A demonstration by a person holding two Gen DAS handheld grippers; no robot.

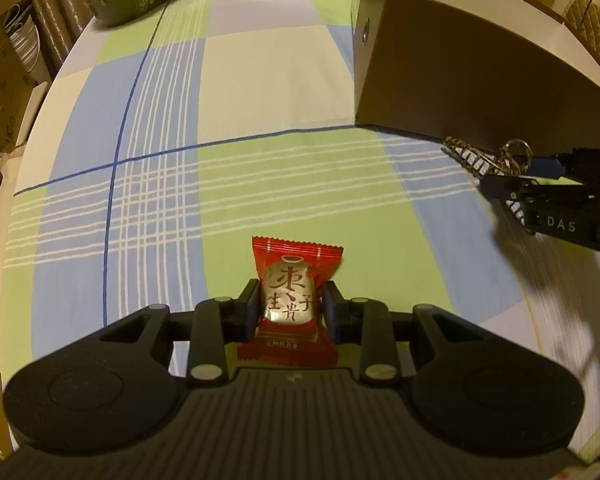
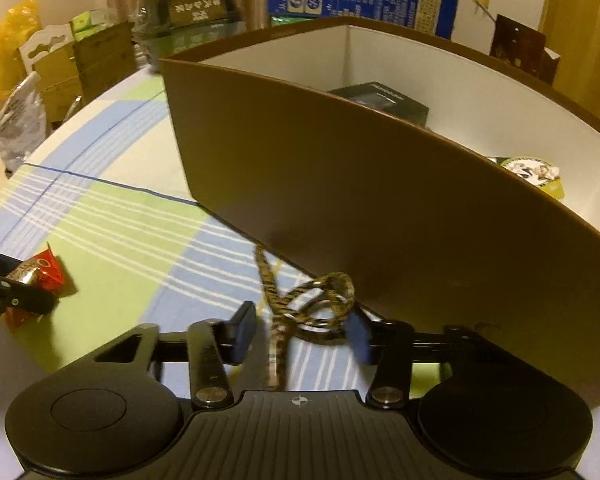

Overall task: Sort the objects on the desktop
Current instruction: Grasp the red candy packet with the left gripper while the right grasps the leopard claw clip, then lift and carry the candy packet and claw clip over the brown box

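left gripper (image 1: 288, 312) clenched on red candy packet (image 1: 294, 300) | right gripper (image 2: 300, 330) fingers spread around braided cord (image 2: 320, 308), not gripping | brown box (image 2: 380, 200) just beside | checked tablecloth (image 1: 160, 160)

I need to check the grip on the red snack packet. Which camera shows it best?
The left wrist view: the red snack packet sits centred and sharp between the left claw's fingers. The right wrist view shows it only small at the left edge, partly hidden by that claw.
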